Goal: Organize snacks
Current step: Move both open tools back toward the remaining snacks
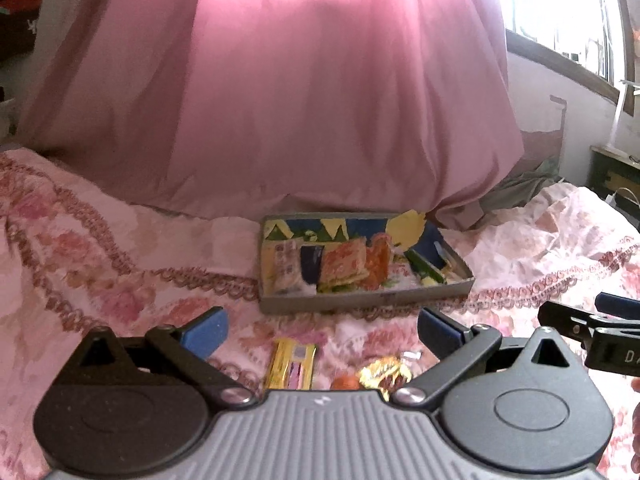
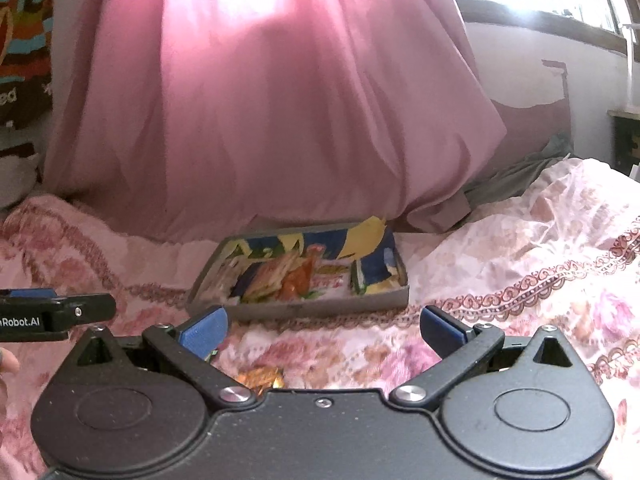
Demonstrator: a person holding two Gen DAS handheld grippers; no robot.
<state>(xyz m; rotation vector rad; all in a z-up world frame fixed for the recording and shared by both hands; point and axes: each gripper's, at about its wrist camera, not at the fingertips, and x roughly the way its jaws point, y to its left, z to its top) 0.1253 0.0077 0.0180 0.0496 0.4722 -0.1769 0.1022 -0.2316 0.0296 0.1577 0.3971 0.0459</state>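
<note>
Snacks lie in two places on a pink floral bedspread [image 1: 120,248]: most are already packed into a shallow grey tray [image 1: 360,300] at mid-frame, below a hanging pink curtain [image 1: 320,100], while a few loose ones wait at the bottom of the left wrist view. A yellow wrapped bar [image 1: 292,364] sits low and centre there, just beyond the left gripper [image 1: 320,330], between its blue-padded fingers [image 1: 208,332], which are spread wide and hold nothing. The bar's long axis runs roughly along the camera's forward line, pointing toward the tray, so the fingers stand to either side of its narrow width. Just right of it lie a gold foil-wrapped sweet [image 1: 384,372] and a small orange item [image 1: 346,382], partly hidden by the gripper body.

The right gripper [image 2: 322,330] is likewise spread and empty; in its own view only the gold foil sweet [image 2: 260,378] shows, low and left of centre, near its left finger. The tray [image 2: 320,304] lies ahead of both tools, its long side crossing the frame.

Judging from these views, the left gripper is the nearer and better lined up for the yellow bar, with the foil sweet falling between the two. The tray looks crowded, so placing another packet may need care.
</note>
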